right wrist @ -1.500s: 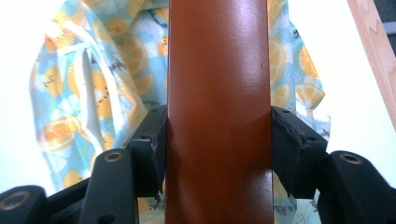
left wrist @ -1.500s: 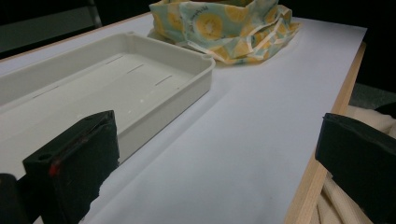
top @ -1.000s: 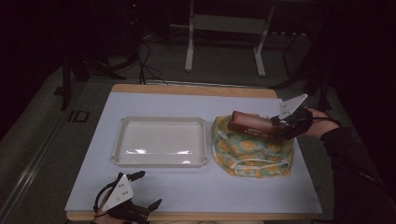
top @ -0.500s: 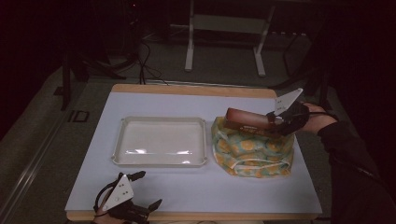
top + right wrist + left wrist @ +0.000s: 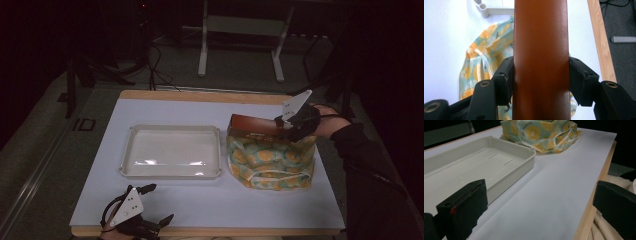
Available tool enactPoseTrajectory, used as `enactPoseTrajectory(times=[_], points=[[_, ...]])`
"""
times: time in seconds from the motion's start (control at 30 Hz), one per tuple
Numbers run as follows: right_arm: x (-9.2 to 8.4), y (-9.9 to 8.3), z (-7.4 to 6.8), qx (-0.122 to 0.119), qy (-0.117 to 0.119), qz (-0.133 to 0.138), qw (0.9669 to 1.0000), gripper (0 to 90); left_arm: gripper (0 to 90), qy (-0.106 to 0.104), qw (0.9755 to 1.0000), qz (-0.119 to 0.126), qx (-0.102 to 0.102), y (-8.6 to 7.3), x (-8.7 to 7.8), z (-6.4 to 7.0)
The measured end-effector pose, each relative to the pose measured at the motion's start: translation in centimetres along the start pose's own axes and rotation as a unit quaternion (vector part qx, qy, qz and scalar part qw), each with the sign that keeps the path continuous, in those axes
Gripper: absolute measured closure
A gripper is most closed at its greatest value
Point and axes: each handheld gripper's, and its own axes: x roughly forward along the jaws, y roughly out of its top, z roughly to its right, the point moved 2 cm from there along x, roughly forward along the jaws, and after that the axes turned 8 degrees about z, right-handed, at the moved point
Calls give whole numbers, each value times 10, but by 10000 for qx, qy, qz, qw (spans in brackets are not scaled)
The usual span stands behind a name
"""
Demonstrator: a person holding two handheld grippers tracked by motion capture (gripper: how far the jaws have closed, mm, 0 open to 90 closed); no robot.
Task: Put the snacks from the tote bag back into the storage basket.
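A: Right tongs (image 5: 541, 82): what do they hold?

B: Both jaws are pressed on the long sides of a reddish-brown box (image 5: 255, 127), gripped at its far-right end. The box hangs level above the open mouth of a lemon-print fabric bag (image 5: 272, 162), apart from the surface (image 5: 200, 202).

A: Left tongs (image 5: 152, 205)?

B: Jaws wide apart, nothing between them, at the near edge of the surface.

A: Step in hand?

B: Judged: lifting the box out of the bag. The next move calls for carrying it leftward, clear of the bag's rim, toward the empty white tray (image 5: 172, 172) just beside it.

A: Any writing?

B: The box face bears a printed band, too small to read.
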Motion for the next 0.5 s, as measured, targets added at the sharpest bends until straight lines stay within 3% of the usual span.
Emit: enactPoseTrajectory(times=[0.5], points=[[21,33,-4,-310,225,-14,9993,432,0,-55,10000,-16,31,0,0,1]])
